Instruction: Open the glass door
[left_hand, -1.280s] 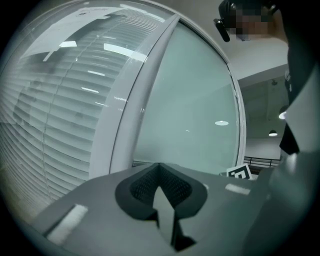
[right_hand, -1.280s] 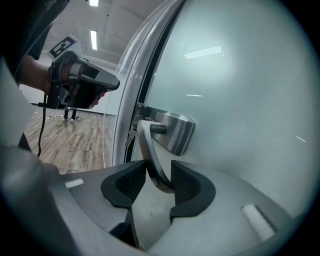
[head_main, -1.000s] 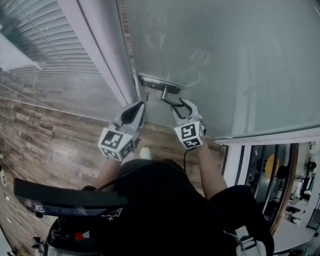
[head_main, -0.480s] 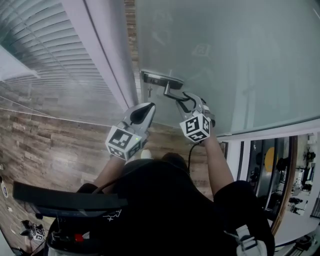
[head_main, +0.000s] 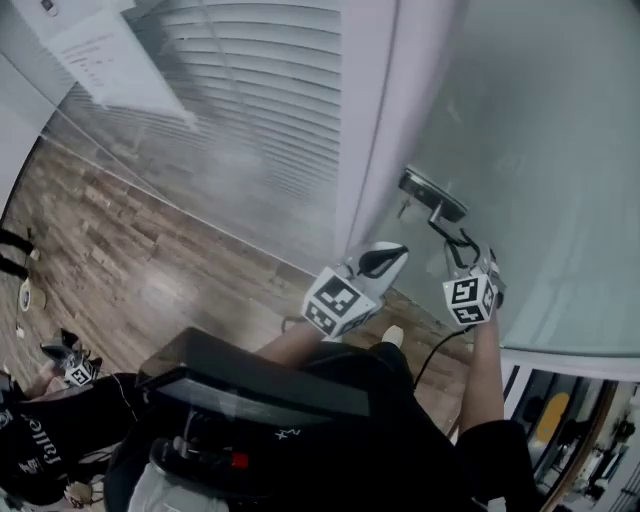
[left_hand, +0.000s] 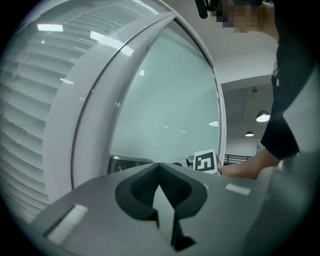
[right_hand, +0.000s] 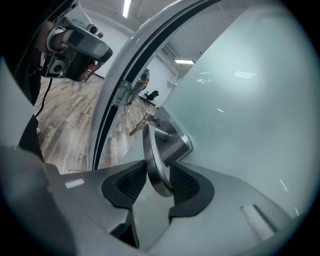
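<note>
1. At the bottom of the head view, right of centre, the person's right forearm (head_main: 484, 365) reaches up to the right claw (head_main: 470, 258), whose marker cube sits right of centre
2. The left claw (head_main: 392, 255) lies just left of it, near the middle of the frame, pointing toward the door's edge; in the left gripper view its pads meet at the tips and hold nothing
3. The right claw has the door handle (right_hand: 152, 150) between its pads: its jaws have just been closing, and the right gripper view shows the metal lever filling the gap with a pad against each side
4. The lever runs back to a metal plate (head_main: 432, 195) on the door, and a key (right_hand: 141, 121) hangs from the lock just beside it
5. The glass door (head_main: 540, 150), frosted and pale green, fills the upper right of the head view, with the handle near its left edge
6. Left of the door stands a white frame (head_main: 375, 120); in the right gripper view a strip of wooden floor (right_hand: 117, 145) shows between frame and plate
7. Farther off, closed blinds (head_main: 260, 100) fill the upper middle of the head view, and the wooden floor spreads across its left
</note>
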